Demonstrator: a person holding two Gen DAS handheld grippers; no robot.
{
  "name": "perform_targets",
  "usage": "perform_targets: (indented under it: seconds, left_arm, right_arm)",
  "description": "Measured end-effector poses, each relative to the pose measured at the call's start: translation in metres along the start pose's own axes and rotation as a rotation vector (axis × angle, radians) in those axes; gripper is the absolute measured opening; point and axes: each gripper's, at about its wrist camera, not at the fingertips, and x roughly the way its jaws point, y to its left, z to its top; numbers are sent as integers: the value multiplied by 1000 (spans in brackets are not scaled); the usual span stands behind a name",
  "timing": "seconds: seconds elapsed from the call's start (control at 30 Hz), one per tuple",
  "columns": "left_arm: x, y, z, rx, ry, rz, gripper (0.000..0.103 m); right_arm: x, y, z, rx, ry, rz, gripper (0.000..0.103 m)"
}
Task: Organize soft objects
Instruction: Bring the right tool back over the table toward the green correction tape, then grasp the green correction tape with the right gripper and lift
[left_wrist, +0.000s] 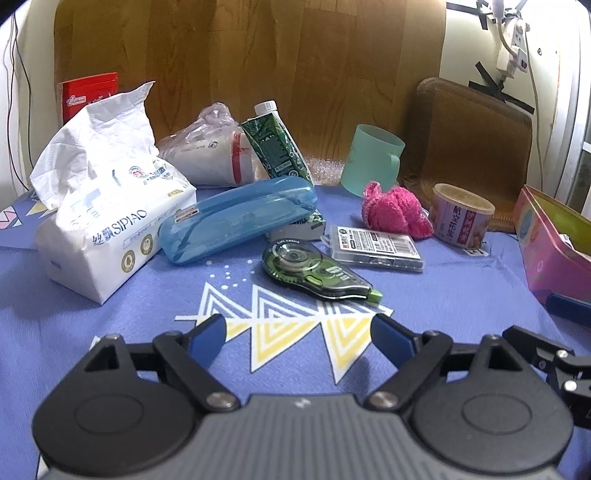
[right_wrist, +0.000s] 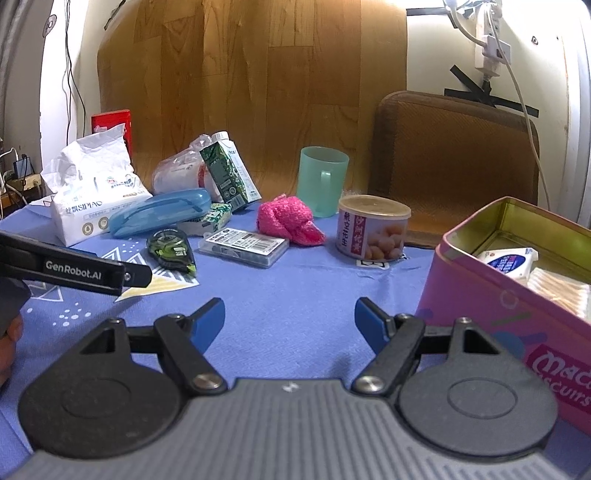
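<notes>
A pink fluffy cloth lies on the blue tablecloth beside the can. A white tissue pack sits at the left. A pink biscuit tin stands open at the right, holding a small white packet and cotton swabs. My left gripper is open and empty, low over the cloth in front of the tape dispenser. My right gripper is open and empty, just left of the tin.
Also on the table are a blue plastic case, a green correction tape dispenser, a clear small box, a green carton, a bagged roll, a teal mug and a can. A brown cushion leans behind.
</notes>
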Motion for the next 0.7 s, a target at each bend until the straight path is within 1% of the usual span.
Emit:
perform_targets:
  seconds: [0.17,0.2,0.27,0.3,0.33,0.37,0.43,0.5,0.57,0.7]
  left_arm:
    - [-4,12,2,-26,2,10,89]
    - [-4,17,2,-24,1,36,89]
    - [-7,29,3,-20,-7,94,89]
    - [-8,36,3,-29,-9,112,90]
    - [-8,47,3,-61,-6,121,90]
    - [-8,56,4,-100,-2,113,90]
    - [-10,77,4,-207,-11,54,90]
    - [-11,86,3,-258,-31,29,90]
    - [-9,91,5,-285,-37,23,90]
    - [-7,88,6,-275,-35,32,90]
  right_arm:
    - [6,3,1,-19,35,17,78]
    - [9,4,2,-23,48,30,75]
    - [14,7,4,-28,71,62,74]
    - [18,8,5,-31,82,85,74]
    - [23,11,8,-38,95,112,73]
    - [30,15,11,-51,113,146,73]
    - [46,27,18,-87,149,205,68]
    - [62,37,26,-103,173,259,67]
    - [80,49,36,-129,188,283,65]
    - [112,71,50,-150,193,330,65]
